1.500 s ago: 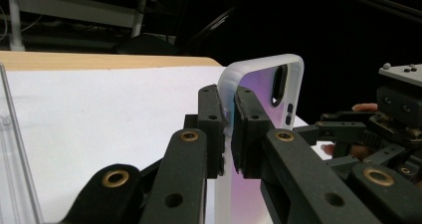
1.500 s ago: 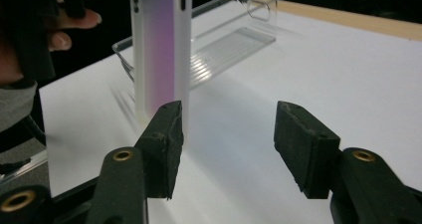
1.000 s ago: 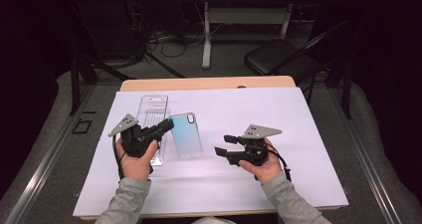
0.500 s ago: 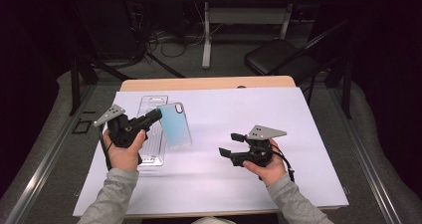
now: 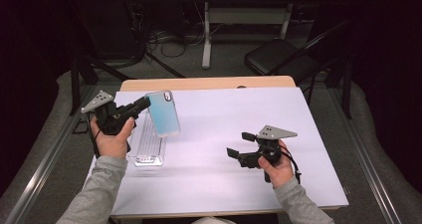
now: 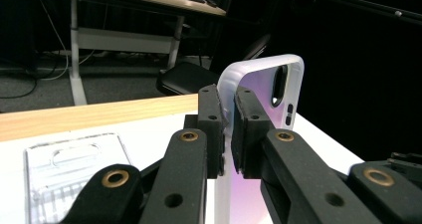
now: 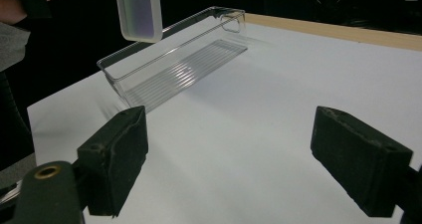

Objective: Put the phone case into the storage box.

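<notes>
A pale blue phone case (image 5: 162, 112) with a frosted rim hangs tilted in the air above a clear plastic tray (image 5: 147, 145) at the left of the white table. My left gripper (image 5: 144, 103) is shut on the case's edge; its own view has both pads (image 6: 211, 119) clamped on the rim of the case (image 6: 266, 84), camera cut-out at the top. My right gripper (image 5: 240, 144) sits low at the right with nothing between its jaws, which have just been opening. Its own view has the two pads (image 7: 117, 159) far apart, with the tray (image 7: 174, 59) and the case's lower end (image 7: 139, 10) beyond.
The white sheet (image 5: 224, 109) covers the table except a wooden strip (image 5: 209, 82) along the far edge. A black chair (image 5: 278, 59) and a desk frame with cables stand on the floor behind. The tray (image 6: 64, 169) lies close to the table's left edge.
My left gripper has carried the case left and up, from beside the tray to above it. The right gripper's jaws have spread wider; that hand has barely moved.
</notes>
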`<state>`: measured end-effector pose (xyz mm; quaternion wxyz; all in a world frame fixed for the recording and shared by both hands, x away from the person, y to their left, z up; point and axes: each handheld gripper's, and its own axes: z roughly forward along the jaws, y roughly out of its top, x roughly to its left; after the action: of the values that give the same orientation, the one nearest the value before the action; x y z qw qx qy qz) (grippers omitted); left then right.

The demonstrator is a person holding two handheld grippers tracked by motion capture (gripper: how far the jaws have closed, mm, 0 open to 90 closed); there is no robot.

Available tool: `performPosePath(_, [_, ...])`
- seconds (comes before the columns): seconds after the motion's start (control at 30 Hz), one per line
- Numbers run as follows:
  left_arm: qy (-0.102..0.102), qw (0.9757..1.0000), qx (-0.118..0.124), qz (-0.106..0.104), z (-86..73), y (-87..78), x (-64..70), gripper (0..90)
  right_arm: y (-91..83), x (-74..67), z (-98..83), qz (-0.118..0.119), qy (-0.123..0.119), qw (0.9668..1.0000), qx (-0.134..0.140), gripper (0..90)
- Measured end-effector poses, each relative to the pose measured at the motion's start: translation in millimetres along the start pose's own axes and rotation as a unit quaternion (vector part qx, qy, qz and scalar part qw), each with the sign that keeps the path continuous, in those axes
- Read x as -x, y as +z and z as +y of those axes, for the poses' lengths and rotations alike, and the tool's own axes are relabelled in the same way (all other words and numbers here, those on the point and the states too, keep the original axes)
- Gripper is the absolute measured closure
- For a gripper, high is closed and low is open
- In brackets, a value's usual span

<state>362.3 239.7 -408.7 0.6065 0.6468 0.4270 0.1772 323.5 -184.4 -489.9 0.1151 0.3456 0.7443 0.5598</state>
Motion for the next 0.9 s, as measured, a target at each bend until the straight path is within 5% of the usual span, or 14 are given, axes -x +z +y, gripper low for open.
performPosePath(0.9, [0.027,0.9990,0.012,0.033,27.6,4.4,-36.3,84.2,-2.9,3.5,-4.9,-0.016,-0.009,0.9998,-0.004,14.3])
